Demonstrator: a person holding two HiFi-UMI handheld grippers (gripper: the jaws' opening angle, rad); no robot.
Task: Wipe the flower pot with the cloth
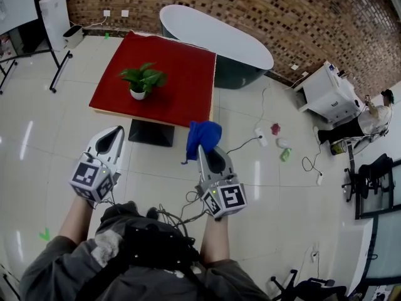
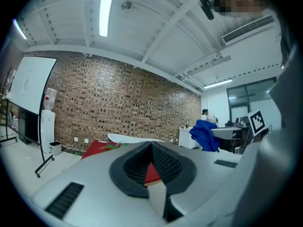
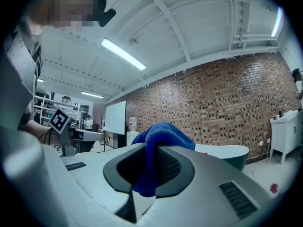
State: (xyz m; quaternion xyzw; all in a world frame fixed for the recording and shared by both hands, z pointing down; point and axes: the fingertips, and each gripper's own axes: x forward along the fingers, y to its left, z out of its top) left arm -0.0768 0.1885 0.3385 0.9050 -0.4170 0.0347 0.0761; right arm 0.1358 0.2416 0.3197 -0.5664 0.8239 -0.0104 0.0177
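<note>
Left gripper (image 1: 117, 132) (image 2: 151, 148): jaws clenched together, nothing between them. In the left gripper view only a sliver of the red table top (image 2: 96, 148) shows past the pads.

Right gripper (image 1: 203, 150) (image 3: 151, 151): jaws clamped on a blue cloth (image 1: 203, 135) (image 3: 164, 133). The cloth bunches above the jaws and a fold hangs below them. The left gripper view also shows it, off to the right (image 2: 204, 135).

Both grippers are held level over the pale tiled floor (image 1: 37, 168), side by side and apart, short of the table's near edge. Each cube carries black-and-white square markers. These are patterns only, with no letters.

Flower pot (image 1: 138, 94): small, white, upright, with a green leafy plant (image 1: 145, 76) in it. It stands on the red table top (image 1: 182, 74), left of centre, well apart from both grippers and the cloth.

Beyond the table there is a white oval bathtub (image 1: 219, 33) with a dark outer side, in front of a brick wall (image 1: 263, 5). A whiteboard (image 1: 15, 5) stands on its frame at far left. At right there is a white cabinet (image 1: 329, 94), and the print on it is too small to read. Cables (image 1: 250, 142) trail across the floor.
</note>
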